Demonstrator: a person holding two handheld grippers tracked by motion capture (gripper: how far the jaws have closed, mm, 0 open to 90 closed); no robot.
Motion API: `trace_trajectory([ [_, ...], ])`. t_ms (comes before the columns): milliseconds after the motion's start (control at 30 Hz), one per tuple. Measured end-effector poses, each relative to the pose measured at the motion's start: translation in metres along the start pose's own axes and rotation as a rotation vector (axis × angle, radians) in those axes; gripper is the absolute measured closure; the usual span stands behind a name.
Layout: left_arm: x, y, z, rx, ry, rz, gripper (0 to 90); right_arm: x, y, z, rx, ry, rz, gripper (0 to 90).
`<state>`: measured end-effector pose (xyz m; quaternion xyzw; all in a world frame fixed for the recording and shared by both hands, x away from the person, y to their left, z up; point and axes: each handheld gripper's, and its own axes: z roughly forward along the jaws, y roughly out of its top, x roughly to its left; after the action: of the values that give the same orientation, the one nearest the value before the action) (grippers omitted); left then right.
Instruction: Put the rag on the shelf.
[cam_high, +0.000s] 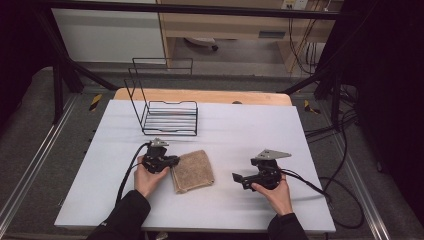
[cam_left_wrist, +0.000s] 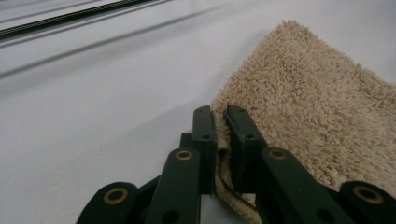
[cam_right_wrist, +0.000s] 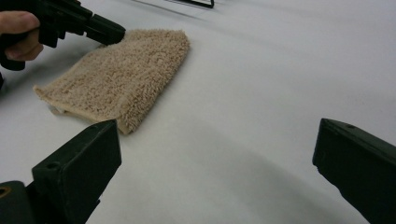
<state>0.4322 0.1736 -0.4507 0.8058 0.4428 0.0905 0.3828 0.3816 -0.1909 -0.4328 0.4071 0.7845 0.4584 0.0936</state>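
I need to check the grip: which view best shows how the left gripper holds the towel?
The left gripper view: the left gripper has its jaws pinched on the edge of the towel, seen up close. The high view shows it at the towel's left edge; the right gripper view shows it at the far corner, from a distance.

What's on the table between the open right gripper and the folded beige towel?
Nothing: the right gripper view shows bare white table between the right gripper and the folded beige terry towel.
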Motion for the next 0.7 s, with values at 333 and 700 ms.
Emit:
trace_trajectory([
  [333, -0.001, -0.001, 0.000, -0.005, 0.006, 0.022, 82.2, 0.016, 0.030, 0.027, -0.007, -0.027, -0.012, 1.7],
  [700, -0.003, -0.002, 0.000, -0.010, 0.015, 0.051, 82.2, 0.030, 0.062, 0.069, 0.004, -0.024, -0.018, 9.9],
])
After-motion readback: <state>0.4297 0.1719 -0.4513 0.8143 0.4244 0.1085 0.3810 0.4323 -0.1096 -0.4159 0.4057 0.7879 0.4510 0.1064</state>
